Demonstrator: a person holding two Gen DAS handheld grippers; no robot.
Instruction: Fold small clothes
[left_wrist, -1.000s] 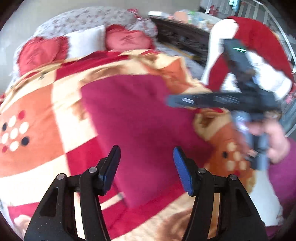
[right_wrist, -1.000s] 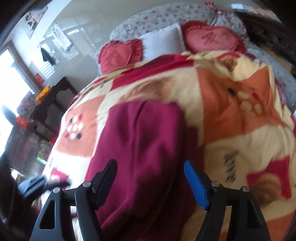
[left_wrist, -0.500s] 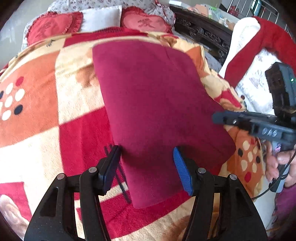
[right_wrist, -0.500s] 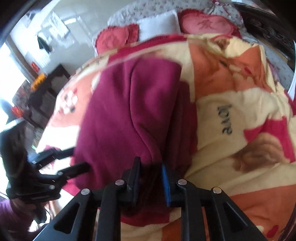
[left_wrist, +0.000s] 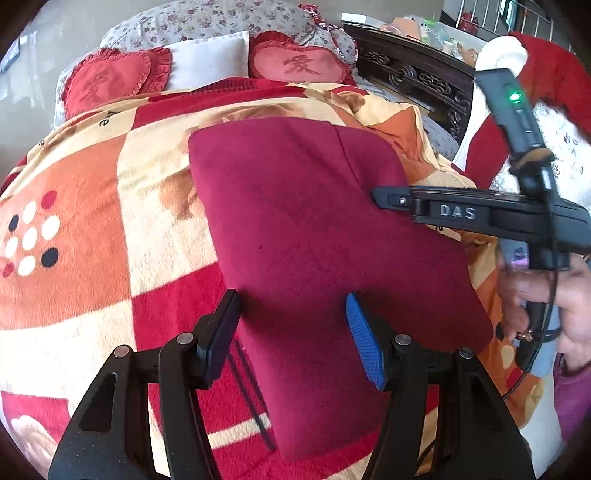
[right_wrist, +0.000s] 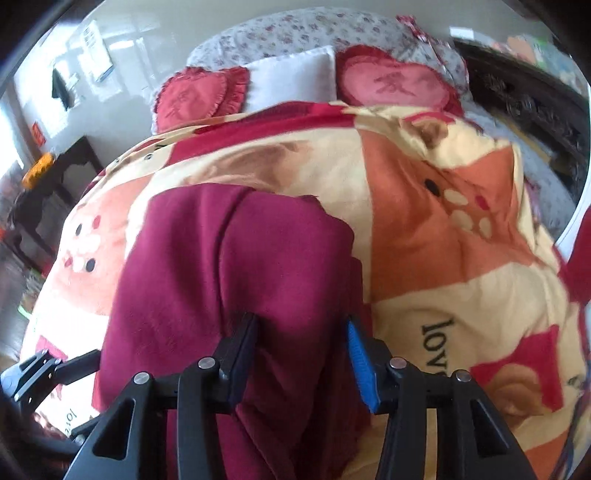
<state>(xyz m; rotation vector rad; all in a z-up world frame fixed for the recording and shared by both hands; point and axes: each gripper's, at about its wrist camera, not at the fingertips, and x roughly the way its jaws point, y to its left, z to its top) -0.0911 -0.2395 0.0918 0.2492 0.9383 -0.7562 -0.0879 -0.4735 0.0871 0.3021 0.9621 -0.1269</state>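
Observation:
A dark red garment (left_wrist: 317, 236) lies folded as a flat rectangle on a patterned blanket (left_wrist: 74, 236). My left gripper (left_wrist: 291, 336) is open, its jaws wide apart just above the garment's near edge. My right gripper (right_wrist: 301, 350) is open too, its jaws on either side of a fold of the same garment (right_wrist: 236, 266) at its near edge, not pinching it. The right gripper also shows side-on in the left wrist view (left_wrist: 380, 194), over the garment's right edge. The left gripper shows at the lower left of the right wrist view (right_wrist: 40, 369).
Two red heart cushions (left_wrist: 107, 79) and a white pillow (left_wrist: 210, 55) lie at the bed's head. A dark carved wooden bed frame (left_wrist: 417, 79) runs along the right. A red and white cloth (left_wrist: 535, 107) hangs at the far right. A dark side table (right_wrist: 48, 177) stands left of the bed.
My right gripper, shut on the garment's edge half a second ago, has opened and let it go. The left gripper has stayed open and settled near the garment's near edge.

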